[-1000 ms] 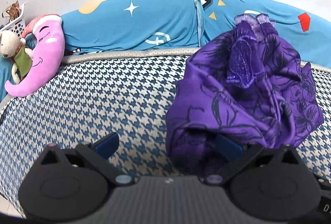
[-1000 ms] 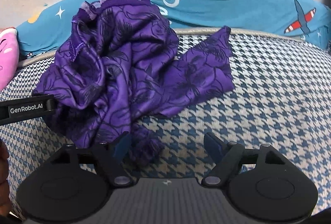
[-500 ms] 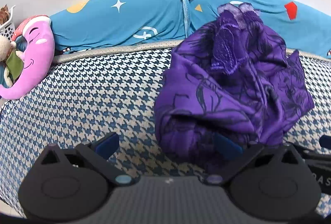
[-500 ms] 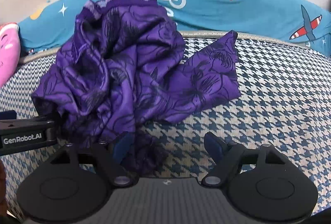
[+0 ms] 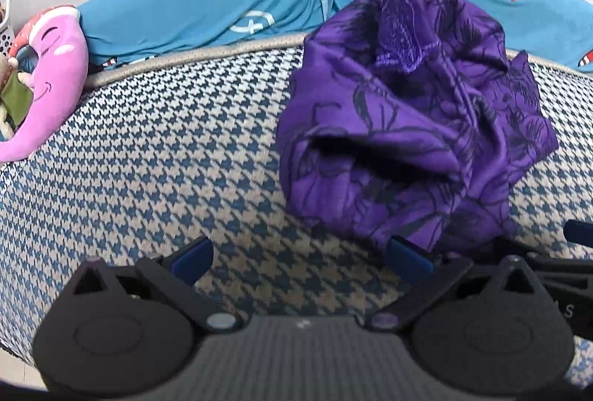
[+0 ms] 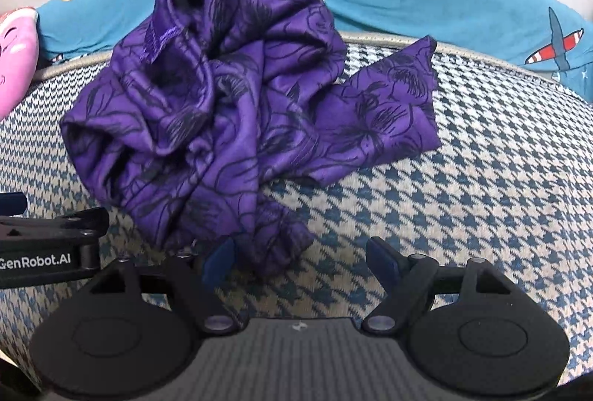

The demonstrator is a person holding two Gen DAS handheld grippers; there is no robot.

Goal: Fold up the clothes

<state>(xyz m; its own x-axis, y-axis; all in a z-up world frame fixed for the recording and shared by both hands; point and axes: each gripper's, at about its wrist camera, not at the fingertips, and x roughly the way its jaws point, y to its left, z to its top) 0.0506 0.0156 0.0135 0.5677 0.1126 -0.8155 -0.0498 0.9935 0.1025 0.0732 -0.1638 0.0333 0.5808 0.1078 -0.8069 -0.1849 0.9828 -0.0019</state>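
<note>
Both sets of jaws stand spread and pinch nothing: the left gripper (image 5: pixel 301 260) and the right gripper (image 6: pixel 300 262) sit just in front of the purple garment (image 6: pixel 237 112), which lies in a crumpled heap on the houndstooth bed cover (image 5: pixel 155 156). A blind pinch into that heap could catch several layers at once and leave the cloth bunched. One flat flap reaches right; bare cover lies on both sides, while the blue pillow (image 5: pixel 222 8) bounds the far edge
</note>
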